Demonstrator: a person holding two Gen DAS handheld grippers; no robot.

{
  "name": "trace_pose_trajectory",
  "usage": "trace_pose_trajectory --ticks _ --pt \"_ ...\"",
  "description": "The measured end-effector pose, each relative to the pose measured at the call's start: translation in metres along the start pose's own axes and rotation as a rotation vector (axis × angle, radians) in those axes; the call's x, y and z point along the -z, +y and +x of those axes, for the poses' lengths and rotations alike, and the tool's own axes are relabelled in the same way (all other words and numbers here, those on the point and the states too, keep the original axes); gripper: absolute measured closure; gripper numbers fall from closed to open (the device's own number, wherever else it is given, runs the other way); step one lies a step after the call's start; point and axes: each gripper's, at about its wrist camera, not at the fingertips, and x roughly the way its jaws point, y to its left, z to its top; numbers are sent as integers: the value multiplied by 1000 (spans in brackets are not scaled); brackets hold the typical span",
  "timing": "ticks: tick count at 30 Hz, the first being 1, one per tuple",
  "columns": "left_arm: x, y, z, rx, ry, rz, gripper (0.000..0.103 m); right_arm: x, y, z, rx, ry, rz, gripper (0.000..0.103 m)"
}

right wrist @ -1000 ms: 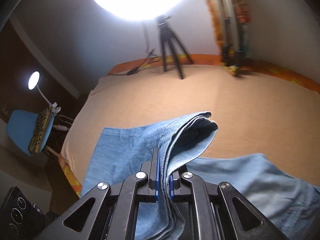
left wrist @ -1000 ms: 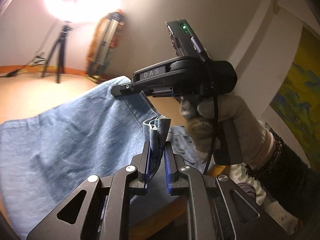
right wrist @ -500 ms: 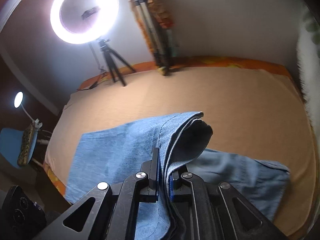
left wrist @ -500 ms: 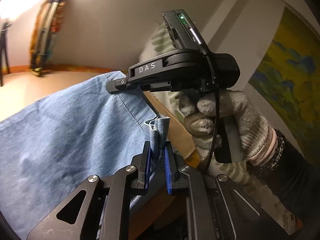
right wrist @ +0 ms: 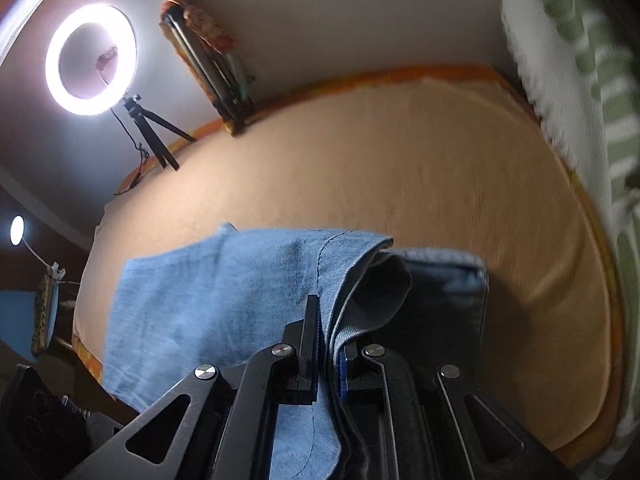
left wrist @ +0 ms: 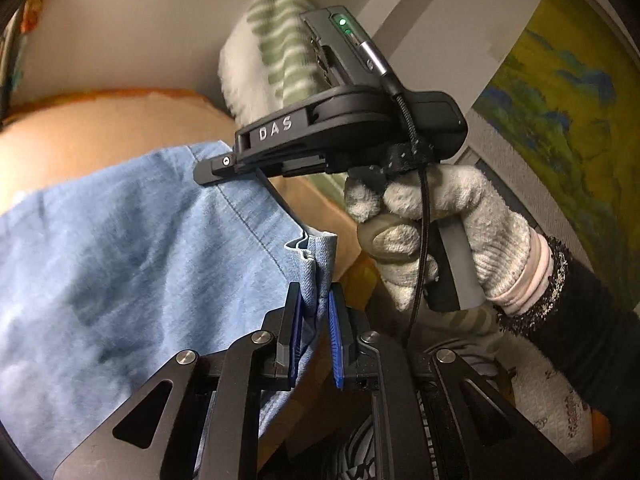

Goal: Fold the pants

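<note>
Pants (right wrist: 208,300) hang clamped in both left gripper (left wrist: 314,328) and right gripper (right wrist: 326,336).

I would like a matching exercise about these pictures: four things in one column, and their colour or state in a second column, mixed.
Things:
1. pants
2. ring light
3. bed cover
4. glove

Colour or state:
A. switched on, glowing white
B. light grey knit, worn on the hand that holds the right gripper
C. light blue denim, clamped by both the left gripper and the right
D. plain tan

Pairs: 1-C, 2-A, 3-D, 4-B
</note>
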Motion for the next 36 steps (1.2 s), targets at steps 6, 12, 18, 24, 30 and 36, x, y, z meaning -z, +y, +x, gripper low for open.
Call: trace_pose_trajectory --ticks 6,12,18,24,30,36 --pt "5 -7 17 11 41 28 92 -3 -26 9 -168 -1 70 64" --pt "12 -18 32 18 80 35 93 -20 -55 29 -355 37 210 54" --pt "15 -17 45 19 99 18 93 -25 -61 50 -356 45 305 71" --pt "21 -29 45 26 117 38 93 -11 16 -11 -147 -188 -162 97" --pt "19 -29 57 -20 92 1 93 -6 9 -3 42 -137 -243 97" --pt "15 -35 53 -14 88 -10 93 -14 -1 24 107 -79 -217 96"
